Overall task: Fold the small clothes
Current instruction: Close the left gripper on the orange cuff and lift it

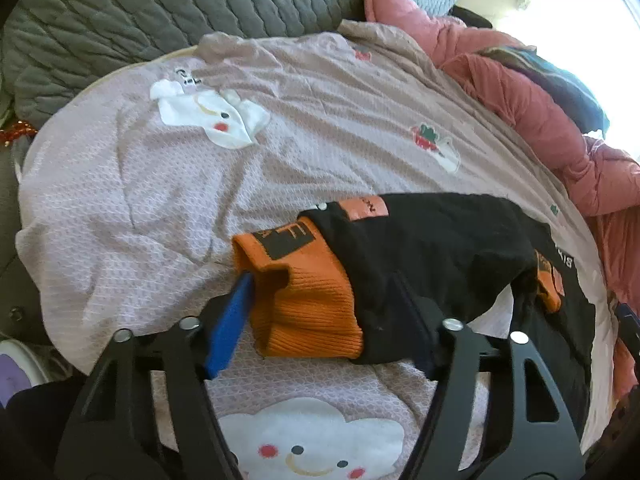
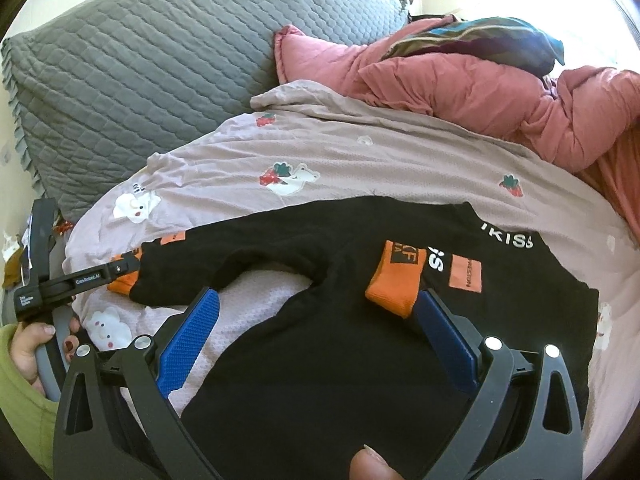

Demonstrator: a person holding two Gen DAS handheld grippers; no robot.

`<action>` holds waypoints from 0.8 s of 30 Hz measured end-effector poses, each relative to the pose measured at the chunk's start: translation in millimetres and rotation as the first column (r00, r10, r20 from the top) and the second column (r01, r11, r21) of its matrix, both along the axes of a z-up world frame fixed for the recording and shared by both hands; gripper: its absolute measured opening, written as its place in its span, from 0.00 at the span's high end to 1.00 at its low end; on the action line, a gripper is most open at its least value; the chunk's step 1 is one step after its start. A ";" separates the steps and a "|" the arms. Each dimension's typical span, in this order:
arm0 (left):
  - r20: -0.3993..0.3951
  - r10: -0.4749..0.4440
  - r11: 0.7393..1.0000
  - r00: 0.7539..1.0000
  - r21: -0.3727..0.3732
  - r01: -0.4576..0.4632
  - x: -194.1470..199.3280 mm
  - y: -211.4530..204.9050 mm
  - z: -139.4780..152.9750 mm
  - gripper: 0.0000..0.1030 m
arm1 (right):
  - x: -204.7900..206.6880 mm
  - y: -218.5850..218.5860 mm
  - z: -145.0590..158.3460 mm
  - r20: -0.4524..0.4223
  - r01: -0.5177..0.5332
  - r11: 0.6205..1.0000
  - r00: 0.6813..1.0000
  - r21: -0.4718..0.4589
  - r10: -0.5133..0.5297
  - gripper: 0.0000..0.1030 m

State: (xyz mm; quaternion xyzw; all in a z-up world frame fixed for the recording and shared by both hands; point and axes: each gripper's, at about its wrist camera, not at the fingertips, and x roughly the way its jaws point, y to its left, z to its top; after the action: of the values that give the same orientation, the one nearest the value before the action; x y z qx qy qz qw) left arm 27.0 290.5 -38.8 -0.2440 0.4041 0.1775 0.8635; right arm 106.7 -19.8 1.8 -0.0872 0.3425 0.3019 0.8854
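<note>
**Black top on the bed, left cuff between the jaws**

The bed (image 2: 400, 160) filled both views: a mauve sheet, thin and creased, printed with strawberries and white cloud faces. A grey quilt (image 2: 140, 60), stitched in a wavy pattern, was heaped at the back. Pink bedding (image 2: 500, 92), puffy and bunched, ran down the right side.

The top (image 2: 320, 340) lay spread on the sheet, front and centre. It was black knit with ribbed orange cuffs, orange patches and white lettering. One sleeve reached out to the left; the other was folded in over the body, with its cuff (image 2: 394, 292) resting on the black cloth.

Judged light, limp and not slippery. It would sag from any one hold and carry no crease unless pressed flat. The ribbed cuffs are thicker and look the surest holds, then the hem or shoulder seams.

The left gripper (image 1: 328, 312) was about half closed around the outstretched sleeve's cuff (image 1: 304, 304). Its blue pad (image 1: 232, 328) lay against the cuff's near edge; the far finger was hidden under black cloth. Whether the pads actually pressed could not be told.

The right gripper (image 2: 316, 340) was spread wide above the body, holding nothing. Its right pad (image 2: 448, 344) sat just beside the folded-in cuff. A fingertip (image 2: 372, 464) showed at the bottom edge.
</note>
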 end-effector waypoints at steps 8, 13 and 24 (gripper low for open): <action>-0.007 -0.027 0.998 1.000 -0.057 0.027 6.1 3.4 -9.6 0.81 | 9.6 -7.0 -20.4 -0.056 0.017 1.000 0.998 0.013 -0.016 0.04; 0.108 -0.029 0.994 0.994 -0.102 0.040 -1.8 5.5 0.3 0.89 | 13.8 -20.9 -26.0 -0.077 0.039 0.999 0.996 0.027 -0.037 0.04; 0.267 -0.134 0.991 0.954 0.021 0.134 19.3 -45.4 67.4 0.90 | 21.8 -71.1 -22.7 -0.090 0.120 0.988 0.990 0.095 -0.111 0.04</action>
State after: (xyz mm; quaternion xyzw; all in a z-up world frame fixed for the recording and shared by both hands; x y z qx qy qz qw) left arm 46.4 245.1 28.7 -0.2368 0.2992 0.0846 0.9205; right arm 128.5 -90.9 -20.9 -0.0100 0.3684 0.2702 0.8895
